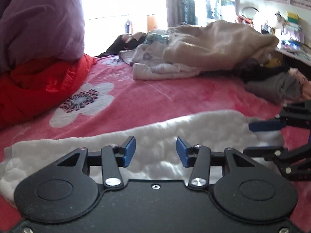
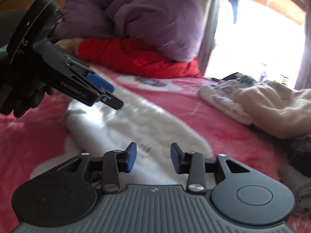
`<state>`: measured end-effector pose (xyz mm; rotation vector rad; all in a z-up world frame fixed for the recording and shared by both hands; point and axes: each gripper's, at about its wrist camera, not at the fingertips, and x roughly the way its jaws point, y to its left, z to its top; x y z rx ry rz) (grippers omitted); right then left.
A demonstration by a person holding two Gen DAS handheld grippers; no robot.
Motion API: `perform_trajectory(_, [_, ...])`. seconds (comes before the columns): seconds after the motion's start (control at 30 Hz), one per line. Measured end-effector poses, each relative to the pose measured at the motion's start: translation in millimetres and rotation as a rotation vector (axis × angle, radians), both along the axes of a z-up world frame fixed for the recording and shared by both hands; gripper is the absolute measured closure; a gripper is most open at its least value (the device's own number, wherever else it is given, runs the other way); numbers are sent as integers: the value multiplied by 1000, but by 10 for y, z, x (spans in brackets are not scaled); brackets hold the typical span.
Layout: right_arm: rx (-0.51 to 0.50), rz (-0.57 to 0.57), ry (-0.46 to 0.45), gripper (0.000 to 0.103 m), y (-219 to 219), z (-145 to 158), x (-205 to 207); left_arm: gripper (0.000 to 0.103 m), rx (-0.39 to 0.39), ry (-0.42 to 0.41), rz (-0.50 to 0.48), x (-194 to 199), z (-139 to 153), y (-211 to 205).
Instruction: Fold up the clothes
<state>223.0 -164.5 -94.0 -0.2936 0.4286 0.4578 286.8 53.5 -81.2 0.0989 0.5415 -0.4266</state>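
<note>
A white fluffy garment (image 1: 175,132) lies stretched in a long strip across the pink flowered bedsheet (image 1: 155,97). My left gripper (image 1: 155,151) hovers over its middle, jaws open, nothing pinched between the blue pads. At the strip's right end my right gripper (image 1: 260,138) comes in from the side. In the right wrist view the same garment (image 2: 136,120) runs away from my right gripper (image 2: 153,158), which stands open just above the near end. The left gripper (image 2: 110,94) is at the upper left, held by a black-gloved hand (image 2: 23,101).
A pile of unfolded clothes topped by a beige garment (image 1: 213,44) lies at the far side of the bed. A grey garment (image 1: 276,89) sits to the right. A purple duvet (image 1: 38,19) rests on a red quilt (image 1: 38,81) at the left.
</note>
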Motion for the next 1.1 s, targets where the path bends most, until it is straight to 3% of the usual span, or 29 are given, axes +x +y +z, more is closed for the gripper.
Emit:
perform_trajectory(0.07, [20, -50, 34, 59, -91, -47, 109, 57, -6, 59, 24, 107, -86, -7])
perform_trajectory(0.13, [31, -92, 116, 58, -178, -156, 242, 57, 41, 115, 39, 183, -237, -66])
perform_trajectory(0.23, [106, -115, 202, 57, -296, -220, 355, 56, 27, 124, 47, 189, -299, -72])
perform_trajectory(0.37, [111, -122, 167, 57, -310, -179, 245, 54, -102, 142, 100, 126, -167, 148])
perform_trajectory(0.5, [139, -144, 127, 57, -372, -82, 150, 53, -187, 95, 232, -58, 117, 498])
perform_trajectory(0.63, [167, -172, 151, 57, -455, -70, 101, 50, -361, 126, 454, -228, 235, 1179])
perform_trajectory(0.83, [199, -191, 194, 56, -519, -103, 27, 50, -751, 283, 722, -432, -141, 2188])
perform_trajectory(0.93, [214, -201, 209, 55, -542, -142, 52, 50, -862, 336, 768, -446, -340, 2388])
perform_trajectory(1.1, [211, -203, 218, 53, -546, -199, 107, 50, -928, 334, 784, -402, -395, 2488])
